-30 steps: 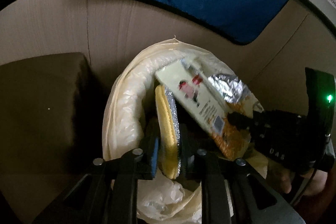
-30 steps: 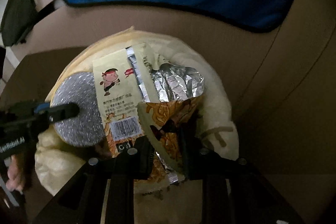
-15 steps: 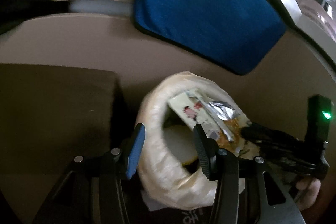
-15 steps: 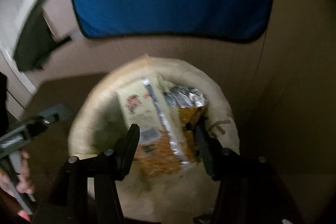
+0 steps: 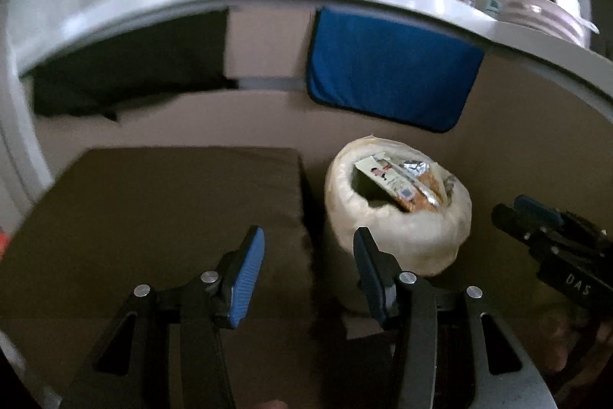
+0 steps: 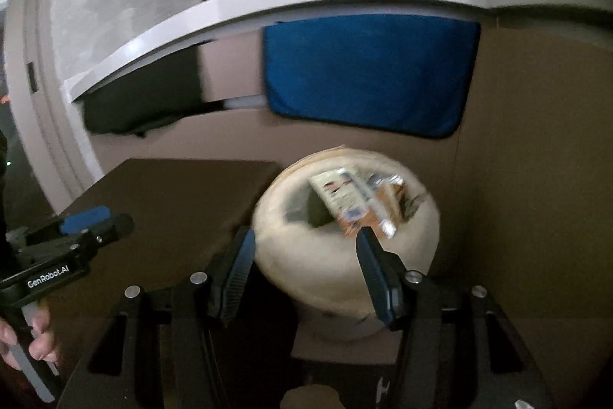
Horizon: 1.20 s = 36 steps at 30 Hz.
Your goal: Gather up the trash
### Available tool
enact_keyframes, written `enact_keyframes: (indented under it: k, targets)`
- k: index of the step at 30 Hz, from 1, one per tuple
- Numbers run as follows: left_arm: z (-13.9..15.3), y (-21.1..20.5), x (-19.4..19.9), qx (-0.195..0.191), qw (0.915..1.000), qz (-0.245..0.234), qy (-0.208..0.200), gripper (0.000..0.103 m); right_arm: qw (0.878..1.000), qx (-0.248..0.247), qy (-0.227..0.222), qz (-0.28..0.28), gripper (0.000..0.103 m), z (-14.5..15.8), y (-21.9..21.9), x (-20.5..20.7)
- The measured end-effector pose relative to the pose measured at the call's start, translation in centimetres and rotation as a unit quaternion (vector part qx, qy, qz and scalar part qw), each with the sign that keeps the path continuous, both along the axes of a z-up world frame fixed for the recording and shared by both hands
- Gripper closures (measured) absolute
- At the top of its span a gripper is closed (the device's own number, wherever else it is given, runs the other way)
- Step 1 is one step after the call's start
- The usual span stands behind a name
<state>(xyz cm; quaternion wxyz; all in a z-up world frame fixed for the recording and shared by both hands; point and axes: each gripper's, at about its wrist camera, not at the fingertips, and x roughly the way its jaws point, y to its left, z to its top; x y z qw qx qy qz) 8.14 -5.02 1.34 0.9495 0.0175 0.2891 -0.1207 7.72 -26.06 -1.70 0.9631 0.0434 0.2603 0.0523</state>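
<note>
My left gripper [image 5: 306, 267] carries ribbed blue rubbery pads [image 5: 245, 278] on matt black plastic arms with bright metal screws. My right gripper [image 6: 302, 269] looks the same. The bin liner [image 5: 398, 236] between them is thin, crinkled, cream plastic film. Inside it lie a glossy printed wrapper [image 5: 387, 179] and crumpled shiny foil [image 5: 415, 166]. The far blue cloth [image 5: 390, 83] is soft and matt; the left brown box [image 5: 153, 209] is dull cardboard.

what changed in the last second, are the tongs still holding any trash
No. A second ago the left tongs pinched a yellow foil-backed pad and the right tongs an orange wrapper; both let go, opened and pulled up and back from the trash bag. The pad is out of sight now. The snack packet and wrappers stay in the bag; the blue cloth still hangs behind.
</note>
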Motion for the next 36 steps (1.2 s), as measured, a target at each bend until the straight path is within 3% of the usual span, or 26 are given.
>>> enact_keyframes:
  k: [6,10,14,25,36]
  targets:
    - [1.2,1.9,-6.6,0.016,0.9976,0.022,-0.064,0.053,1.000,-0.018,-0.021,0.005,0.051,-0.3,3.6,-7.1]
    - [0.7,2.4,-8.1,0.018,0.9987,0.026,-0.041,0.053,1.000,0.010,-0.020,0.003,0.051,-0.6,4.7,-8.6]
    - [0.9,2.6,-9.6,0.048,0.9951,0.066,-0.055,0.053,0.999,-0.008,-0.030,0.005,0.051,-0.4,6.2,-9.7]
    - [2.0,4.9,-11.4,0.020,0.9917,0.098,-0.080,0.053,0.999,-0.001,-0.040,0.002,0.051,-0.1,6.9,-10.6]
    - [2.3,5.1,-11.8,0.015,0.9915,0.098,-0.085,0.053,0.999,-0.001,-0.048,0.005,0.051,0.1,7.0,-10.8]
